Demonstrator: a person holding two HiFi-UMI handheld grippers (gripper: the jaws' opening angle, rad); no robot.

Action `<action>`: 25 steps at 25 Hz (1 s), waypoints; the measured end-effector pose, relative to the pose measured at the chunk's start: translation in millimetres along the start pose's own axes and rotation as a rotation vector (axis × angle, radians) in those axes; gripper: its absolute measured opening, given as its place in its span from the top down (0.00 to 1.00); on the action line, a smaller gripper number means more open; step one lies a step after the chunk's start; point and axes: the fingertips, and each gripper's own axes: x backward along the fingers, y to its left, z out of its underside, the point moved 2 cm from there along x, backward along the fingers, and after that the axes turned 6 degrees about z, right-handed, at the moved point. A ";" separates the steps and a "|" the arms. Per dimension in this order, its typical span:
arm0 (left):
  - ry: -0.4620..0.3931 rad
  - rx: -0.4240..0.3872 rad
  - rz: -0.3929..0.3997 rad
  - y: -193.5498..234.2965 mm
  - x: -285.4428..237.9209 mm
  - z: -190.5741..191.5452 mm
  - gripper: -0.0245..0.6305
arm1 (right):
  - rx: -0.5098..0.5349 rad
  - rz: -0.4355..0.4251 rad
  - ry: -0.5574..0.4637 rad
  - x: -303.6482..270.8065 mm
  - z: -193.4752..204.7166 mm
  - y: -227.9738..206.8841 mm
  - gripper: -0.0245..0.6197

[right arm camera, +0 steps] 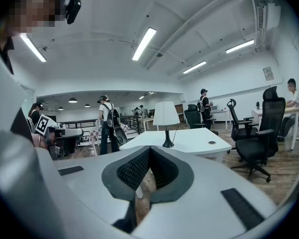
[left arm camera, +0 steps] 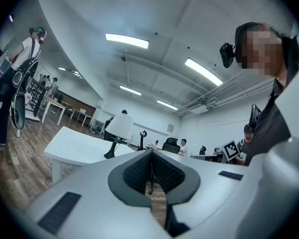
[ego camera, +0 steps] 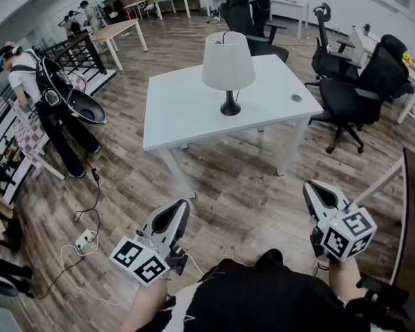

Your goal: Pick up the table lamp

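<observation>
**Foreground (lower edge of the head view).** I carry two pale grey two-jaw grippers, each with a black-and-white marker cube at its rear. The left gripper (ego camera: 180, 208) has its ribbed black pads pressed together with nothing between them (its own view shows only floor through the slit). The right gripper (ego camera: 311, 189) is likewise closed and empty. Both sit low and close to my body and point toward the table. I read this as a carrying posture: nothing is within reach, so the jaws have no reason to stand apart.

**Middle ground.** A brown wood-plank floor (ego camera: 242, 192) lies between the grippers and the white rectangular table (ego camera: 187, 120). A white power strip (ego camera: 85, 239) with its cable lies on the floor at my left, off the direct line.

**On the table.** The table lamp, with a white conical shade and a slim black stem and base (ego camera: 228, 68), stands upright near the table's middle, well apart from both grippers. A thin dark cord hangs beside the stem (it may limit how far the lamp can be lifted). I judge the pick-up not yet begun. The narrow stem looks the likelier hold, since the shade is wide and soft, and a jaw pair must open first.

**Background.** Black office chairs (ego camera: 360, 88) stand at the table's right. A person in a dark harness (ego camera: 45, 95) stands at the far left, clear of the path.
</observation>
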 end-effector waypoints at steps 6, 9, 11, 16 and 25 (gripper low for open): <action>0.001 -0.008 -0.002 1.6 4.2 -0.1 0.94 | 0.011 -0.001 -0.002 -2.2 0.6 2.9 0.94; -0.001 -0.013 -0.004 3.4 8.8 -2.0 0.94 | 0.013 -0.005 -0.007 -5.8 -2.4 6.6 0.94; -0.009 -0.036 -0.004 3.9 12.6 -3.8 0.94 | 0.016 -0.014 -0.004 -8.7 -2.8 11.4 0.94; -0.015 -0.093 -0.004 4.6 17.0 1.7 0.94 | 0.030 -0.030 0.040 -13.2 7.5 17.3 0.94; 0.012 -0.086 -0.008 25.8 -12.4 5.0 0.94 | -0.049 -0.046 0.058 -52.6 4.1 -6.7 0.94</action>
